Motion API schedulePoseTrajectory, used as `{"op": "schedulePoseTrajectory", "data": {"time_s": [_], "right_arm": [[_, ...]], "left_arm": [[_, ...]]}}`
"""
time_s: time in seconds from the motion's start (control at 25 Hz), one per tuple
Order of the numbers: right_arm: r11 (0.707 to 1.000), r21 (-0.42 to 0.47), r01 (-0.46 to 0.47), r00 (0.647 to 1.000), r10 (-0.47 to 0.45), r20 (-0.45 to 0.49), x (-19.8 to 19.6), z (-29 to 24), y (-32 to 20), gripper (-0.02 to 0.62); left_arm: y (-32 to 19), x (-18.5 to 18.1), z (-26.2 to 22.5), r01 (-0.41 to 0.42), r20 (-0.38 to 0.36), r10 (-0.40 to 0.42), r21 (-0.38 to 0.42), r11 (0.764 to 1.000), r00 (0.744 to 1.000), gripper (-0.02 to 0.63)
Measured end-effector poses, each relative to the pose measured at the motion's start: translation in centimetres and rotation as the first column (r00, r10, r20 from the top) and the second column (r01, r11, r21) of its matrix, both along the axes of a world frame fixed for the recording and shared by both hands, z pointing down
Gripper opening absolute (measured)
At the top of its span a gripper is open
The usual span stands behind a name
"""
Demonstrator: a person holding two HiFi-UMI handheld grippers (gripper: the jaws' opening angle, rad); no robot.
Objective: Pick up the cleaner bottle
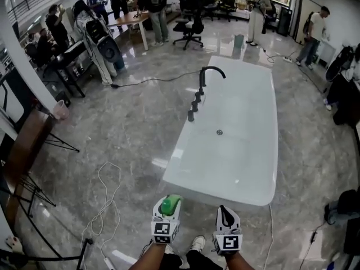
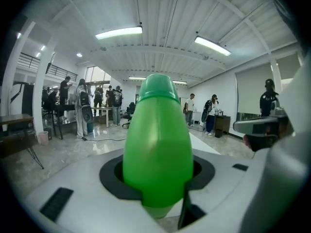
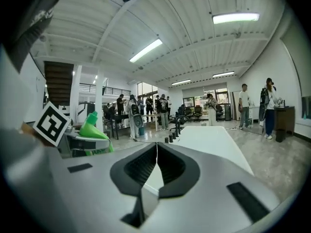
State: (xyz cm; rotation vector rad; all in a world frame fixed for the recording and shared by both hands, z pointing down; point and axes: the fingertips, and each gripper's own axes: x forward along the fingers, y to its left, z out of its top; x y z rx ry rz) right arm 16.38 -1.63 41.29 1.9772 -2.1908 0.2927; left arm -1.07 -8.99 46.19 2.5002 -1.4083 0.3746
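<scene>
A green cleaner bottle sits in my left gripper at the bottom of the head view, held up in the air in front of the white bathtub. In the left gripper view the cleaner bottle fills the middle, clamped between the two grey jaws, cap pointing up. My right gripper is beside it to the right with nothing in it. In the right gripper view its jaws meet along a thin seam at my right gripper, and the cleaner bottle shows off to the left in the other gripper.
A black tap and knobs stand on the bathtub's left rim. White cables trail on the marble floor at left. Several people, desks and office chairs fill the back of the room. A stand is at the left.
</scene>
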Motion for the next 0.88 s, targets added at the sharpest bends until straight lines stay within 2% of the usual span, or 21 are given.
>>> {"op": "schedulePoseTrajectory", "data": {"time_s": [0.2, 0.36, 0.52, 0.68, 0.88], "right_arm": [[0.996, 0.075, -0.043, 0.999, 0.043, -0.004, 1.4, -3.7, 0.0, 0.017], [0.989, 0.131, -0.069, 0.997, 0.072, -0.02, 2.4, -5.8, -0.4, 0.017], [0.983, 0.159, -0.095, 0.994, 0.102, -0.038, 2.0, -8.9, -1.5, 0.017], [0.973, 0.198, -0.122, 0.987, 0.139, -0.075, 2.5, -10.9, -3.1, 0.017], [0.956, 0.228, -0.185, 0.976, 0.205, -0.07, 3.3, -12.1, -4.1, 0.017]], "left_arm": [[-0.6, 2.2, -5.6, -0.05, -0.03, 0.051, 0.045, 0.998, 0.998, 0.187], [-1.3, 3.8, -8.5, -0.095, -0.024, 0.098, 0.088, 0.992, 0.995, 0.187], [-2.3, 3.2, -11.1, -0.127, -0.019, 0.131, 0.127, 0.984, 0.991, 0.187], [-3.5, 3.4, -11.6, -0.166, -0.045, 0.172, 0.116, 0.979, 0.984, 0.187], [-5.1, 4.3, -12.4, -0.205, -0.047, 0.213, 0.133, 0.97, 0.976, 0.187]]}}
